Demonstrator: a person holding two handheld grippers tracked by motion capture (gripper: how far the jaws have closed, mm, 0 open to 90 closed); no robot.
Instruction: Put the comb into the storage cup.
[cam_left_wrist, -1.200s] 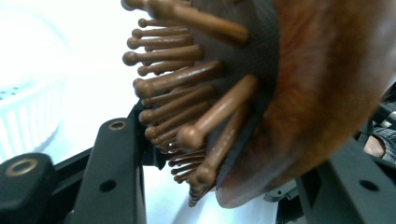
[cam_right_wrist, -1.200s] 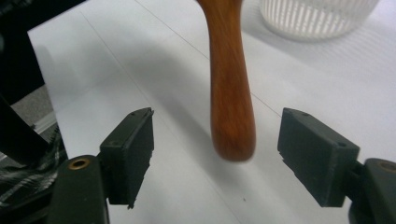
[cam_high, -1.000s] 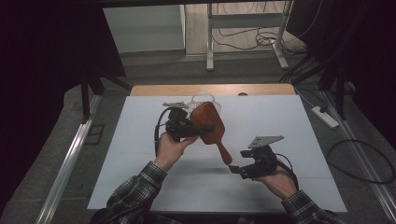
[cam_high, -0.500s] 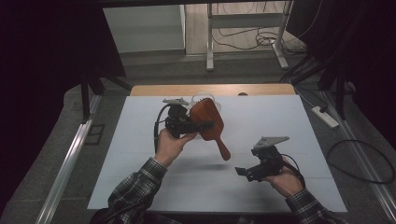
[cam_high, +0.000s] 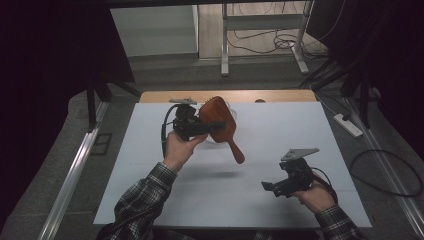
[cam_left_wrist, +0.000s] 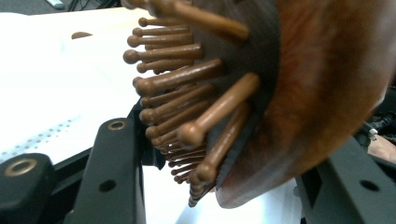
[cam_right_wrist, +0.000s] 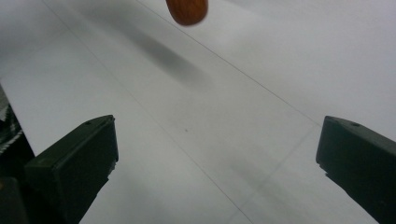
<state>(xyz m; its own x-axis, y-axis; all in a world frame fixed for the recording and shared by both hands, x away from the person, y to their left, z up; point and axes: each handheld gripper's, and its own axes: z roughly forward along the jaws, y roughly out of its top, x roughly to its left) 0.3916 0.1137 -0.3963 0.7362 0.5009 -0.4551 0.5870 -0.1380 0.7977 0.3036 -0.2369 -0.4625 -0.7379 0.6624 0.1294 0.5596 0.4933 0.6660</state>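
Observation:
A brown wooden hairbrush (cam_high: 219, 119) hangs above the white table sheet (cam_high: 280, 130), handle pointing down to the right. My left gripper (cam_high: 215, 126) is shut on the brush head. In the left gripper view the wooden bristles (cam_left_wrist: 187, 88) and the curved back of the hairbrush (cam_left_wrist: 322, 84) sit between the black jaws of the left gripper (cam_left_wrist: 224, 186). My right gripper (cam_high: 267, 187) is low at the front right, open and empty. In the right gripper view the right gripper (cam_right_wrist: 217, 158) shows bare sheet between its jaws, and the hairbrush handle tip (cam_right_wrist: 187, 10) is at the top.
A pale round object (cam_high: 216, 138) lies on the sheet, partly hidden behind the brush. The wooden table edge (cam_high: 280, 95) runs along the far side. A power strip (cam_high: 347, 125) and cables lie on the floor at the right.
The left gripper has carried the hairbrush slightly up and toward the far side. The right gripper has drawn away to the right and nearer the front edge.

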